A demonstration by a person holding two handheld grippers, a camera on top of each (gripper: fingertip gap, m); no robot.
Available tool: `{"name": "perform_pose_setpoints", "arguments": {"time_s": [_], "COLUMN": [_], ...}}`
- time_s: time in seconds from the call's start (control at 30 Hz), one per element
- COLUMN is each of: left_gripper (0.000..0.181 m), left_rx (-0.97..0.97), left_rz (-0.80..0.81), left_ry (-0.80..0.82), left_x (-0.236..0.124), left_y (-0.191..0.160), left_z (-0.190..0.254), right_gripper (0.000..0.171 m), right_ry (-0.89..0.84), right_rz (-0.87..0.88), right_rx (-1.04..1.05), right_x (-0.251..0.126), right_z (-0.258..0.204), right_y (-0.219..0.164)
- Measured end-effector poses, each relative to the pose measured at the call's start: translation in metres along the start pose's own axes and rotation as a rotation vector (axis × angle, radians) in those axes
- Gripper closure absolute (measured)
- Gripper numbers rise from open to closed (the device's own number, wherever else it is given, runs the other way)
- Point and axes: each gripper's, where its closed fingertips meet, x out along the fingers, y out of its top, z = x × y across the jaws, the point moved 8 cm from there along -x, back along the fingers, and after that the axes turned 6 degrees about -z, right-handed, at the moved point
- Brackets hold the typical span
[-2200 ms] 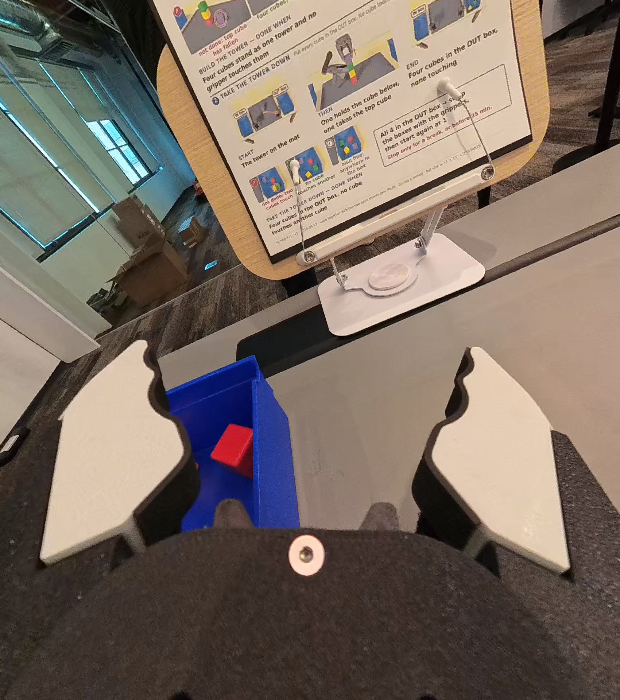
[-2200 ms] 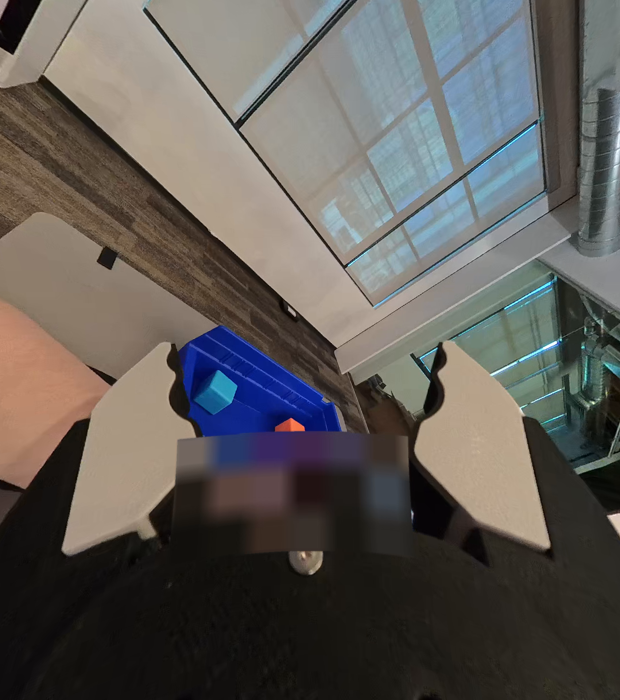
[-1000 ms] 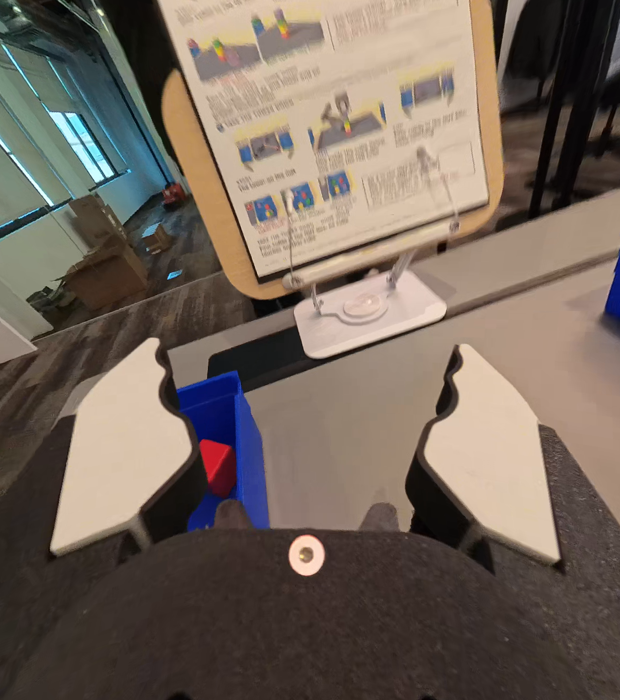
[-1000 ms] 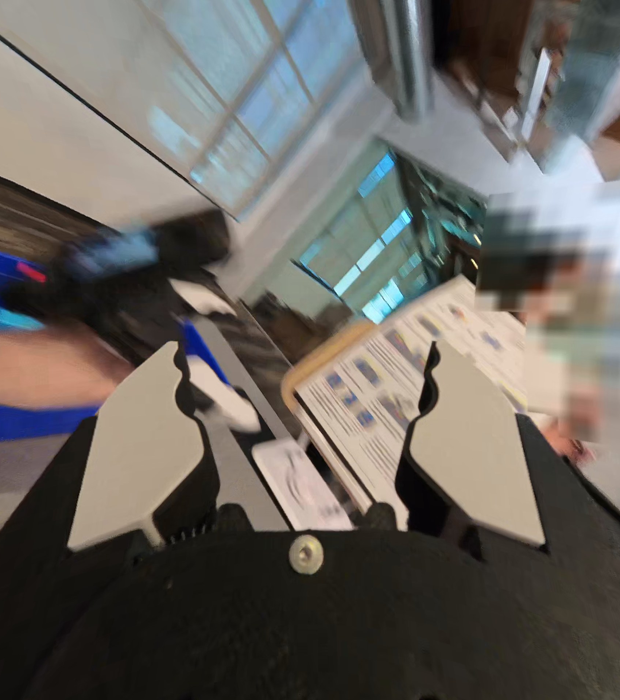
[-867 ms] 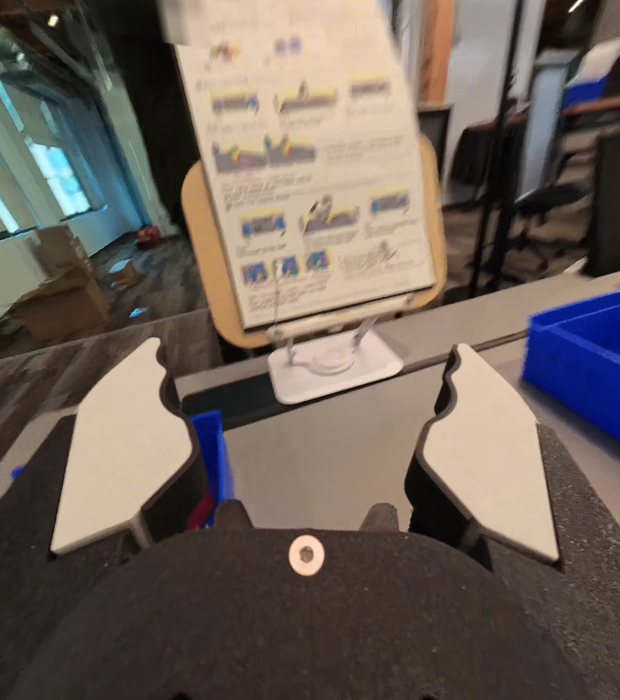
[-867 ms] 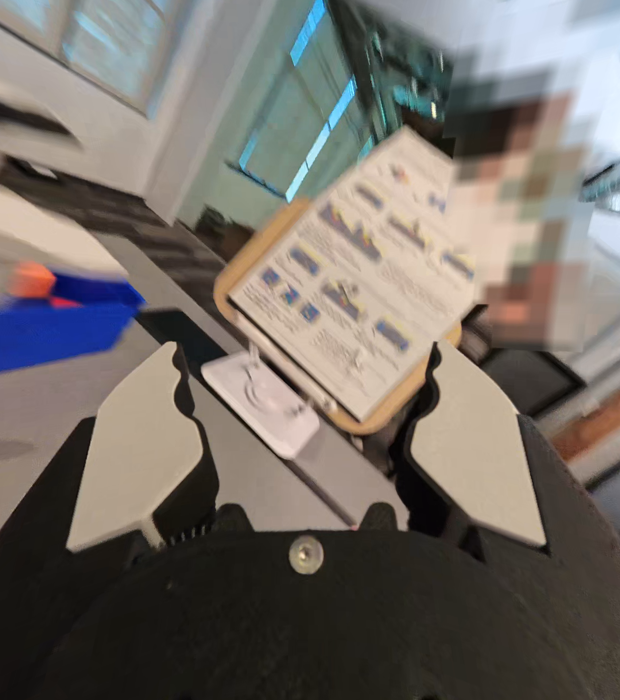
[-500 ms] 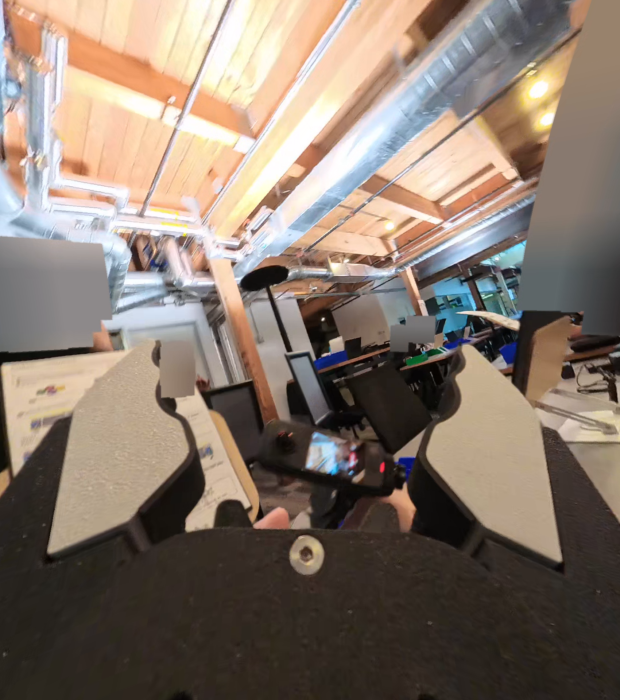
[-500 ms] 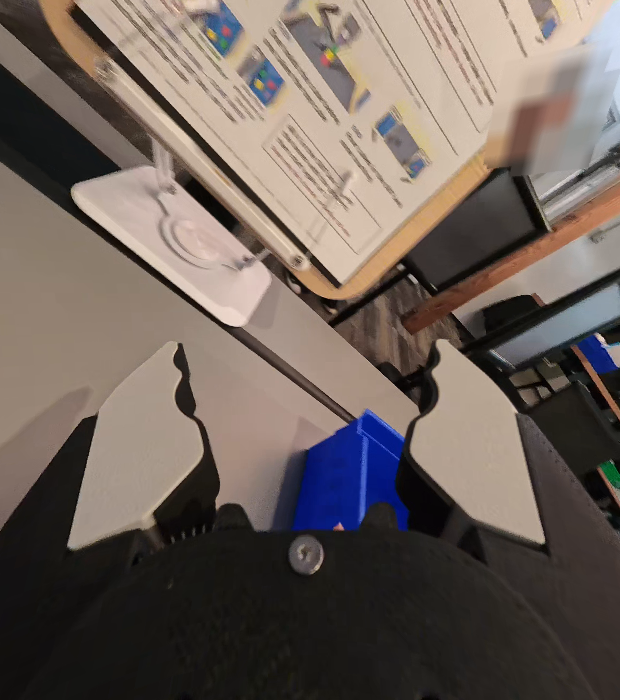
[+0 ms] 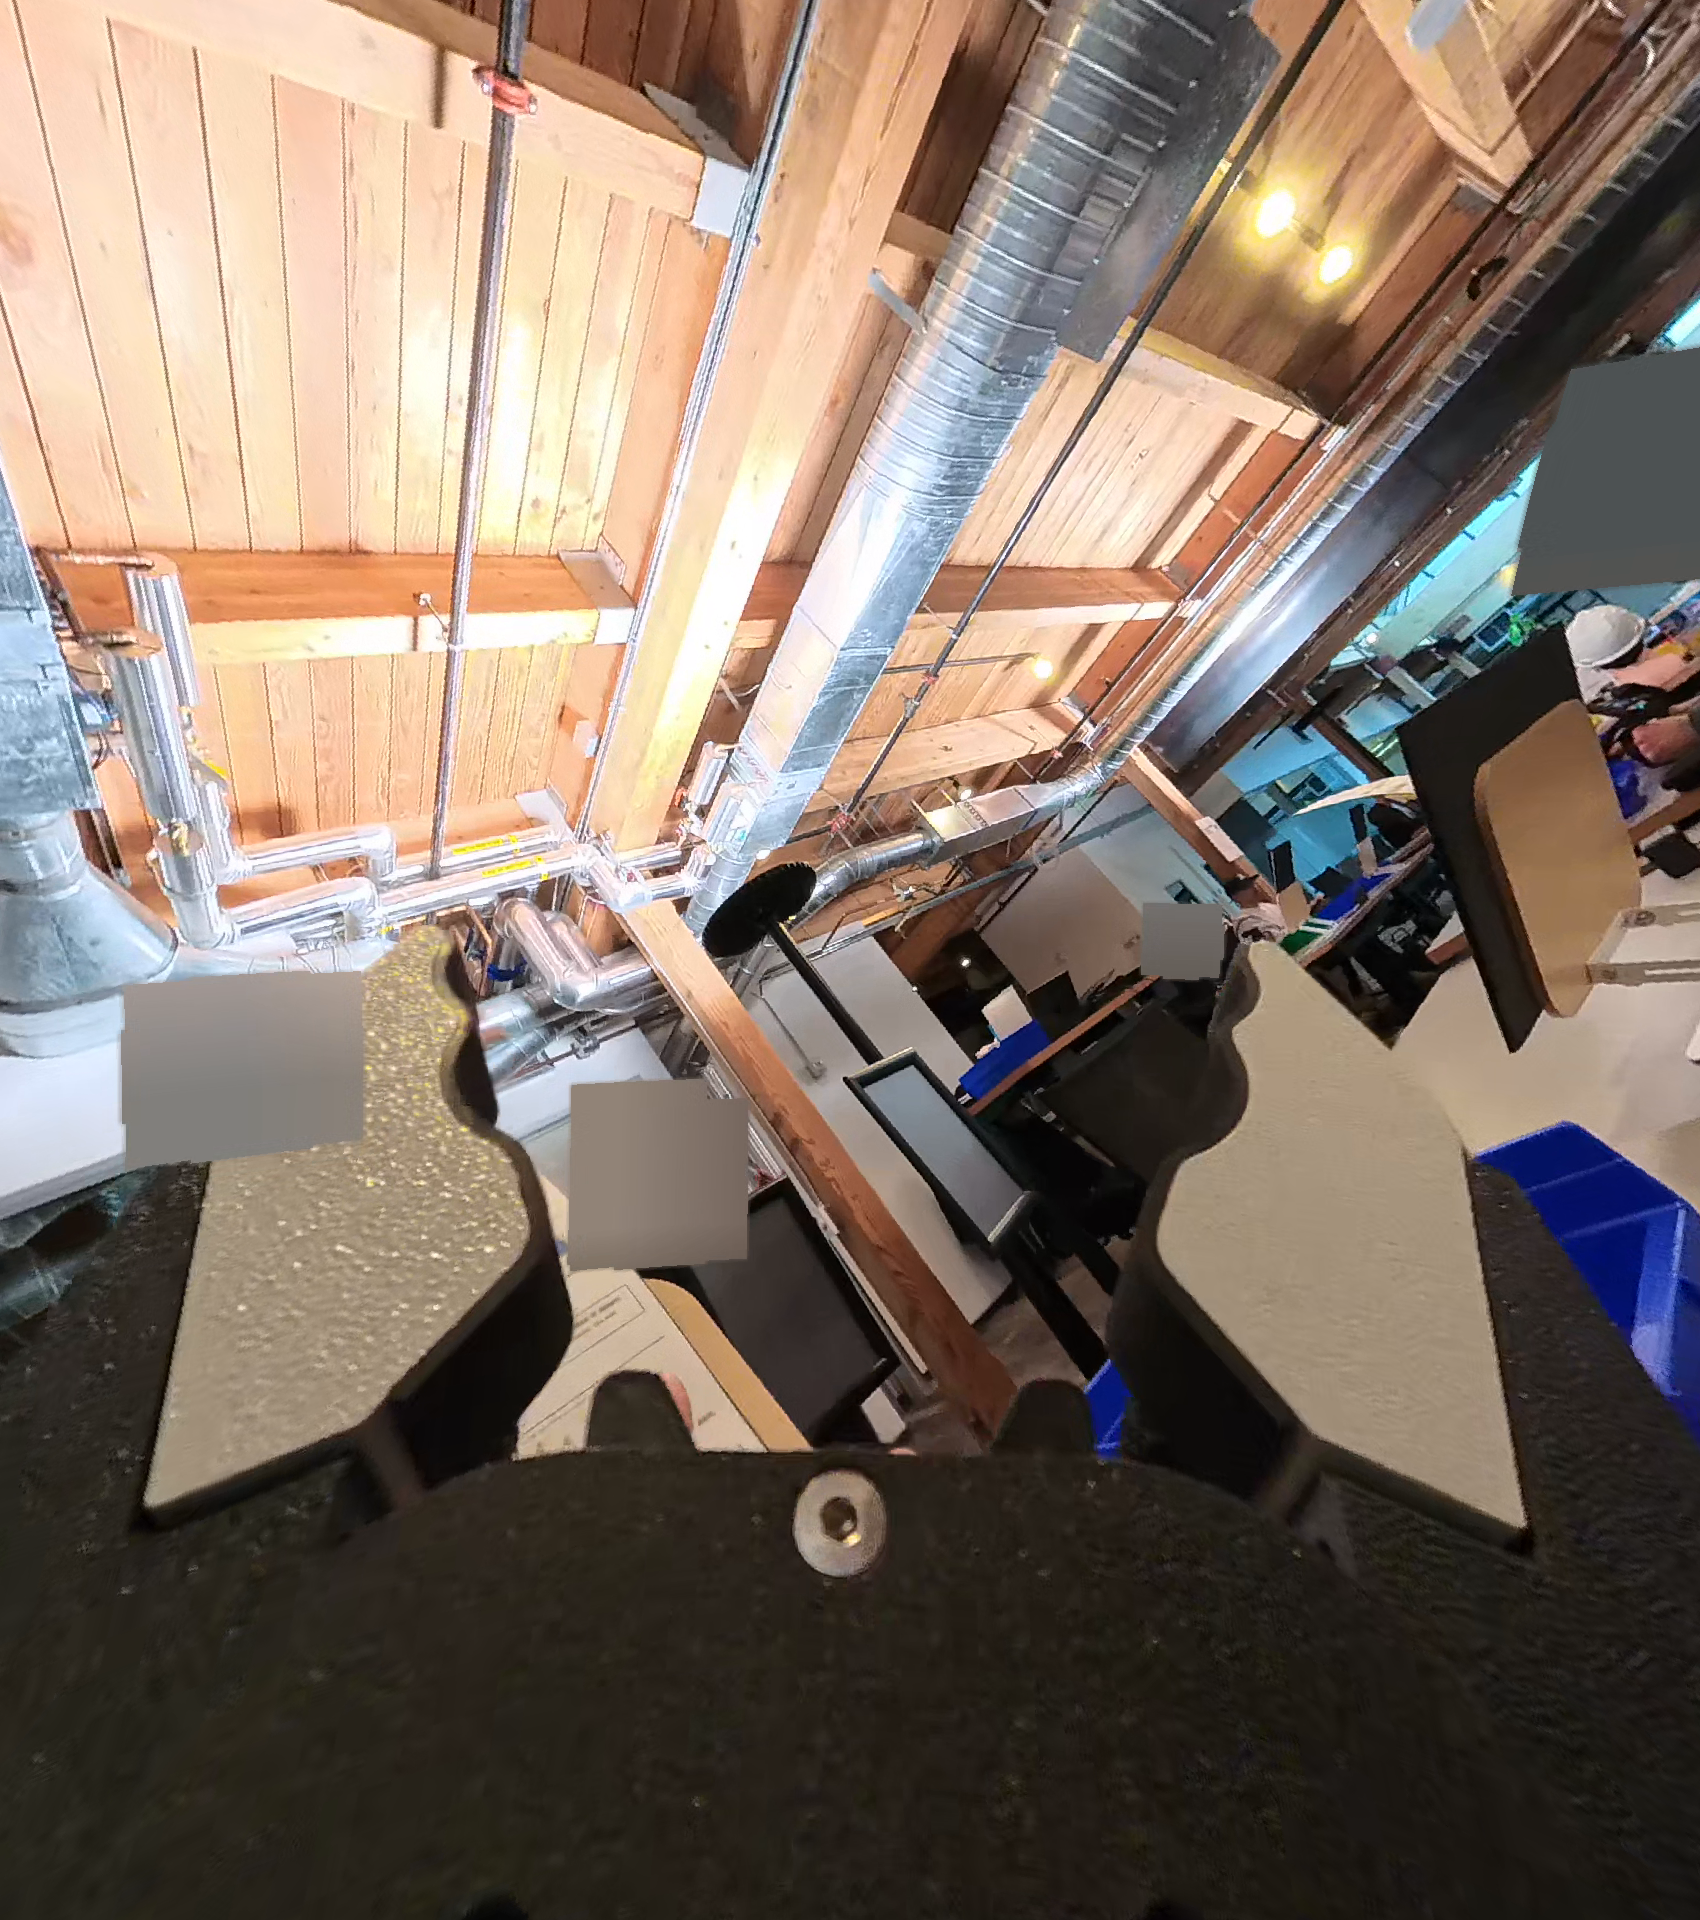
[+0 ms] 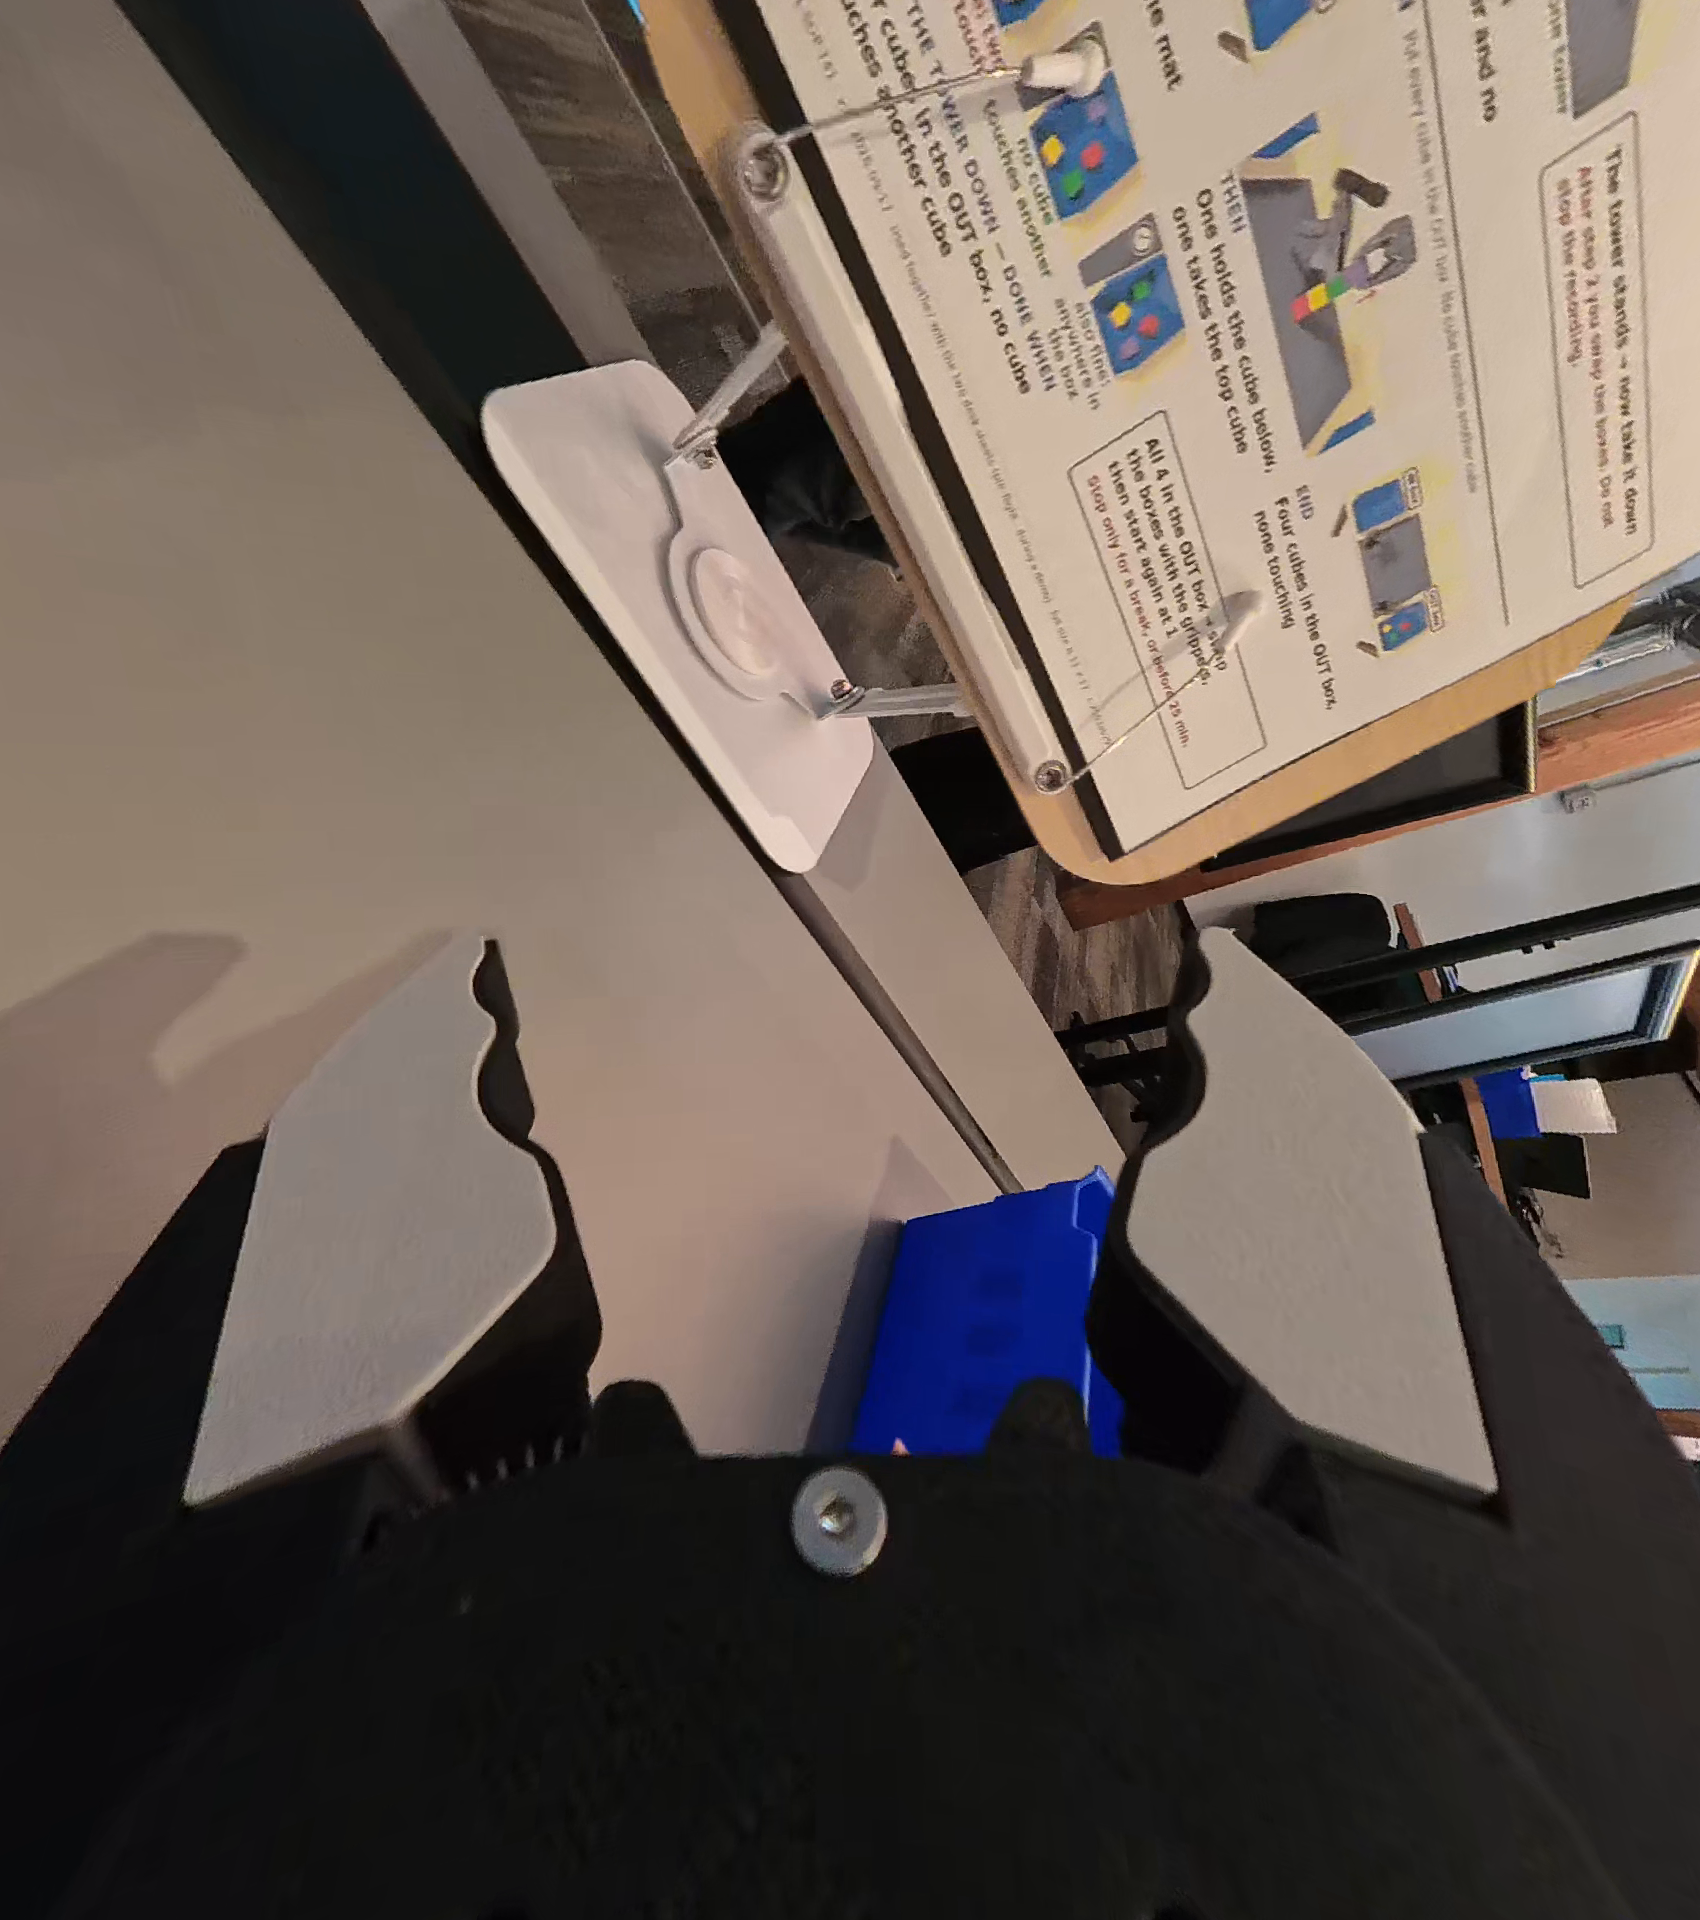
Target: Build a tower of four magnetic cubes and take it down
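Left tongs (image 9: 846, 1049) and right tongs (image 10: 846, 1049): both spread wide, holding nothing. One blue box (image 10: 981, 1320) rests on the worktop (image 10: 202, 644); one instruction board (image 10: 1293, 364) stands behind.

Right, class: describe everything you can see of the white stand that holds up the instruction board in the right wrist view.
The white stand has a flat rectangular base with rounded corners, matte like painted metal or plastic, and a raised round disc in its middle. It rests on the grey table near the far edge. Two thin silver struts rise from it to a pale ledge carrying the wooden-backed instruction board; wire clips pin the sheet. The view is rolled, so it looks tilted.
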Motion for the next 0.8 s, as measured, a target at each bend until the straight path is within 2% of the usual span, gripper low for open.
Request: {"name": "perform_pose_setpoints", "arguments": {"time_s": [0.8], "left_gripper": [0.051], "left_rx": [-0.006], "left_rz": [-0.126], "left_ry": [-0.012], "left_x": [0.009], "left_y": [-0.016], "left_z": [0.001], "right_gripper": [0.052], "right_ry": [0.019], "right_rz": [0.006], "right_rx": [-0.048], "right_x": [-0.020], "right_z": [-0.014], "right_y": [0.011]}}
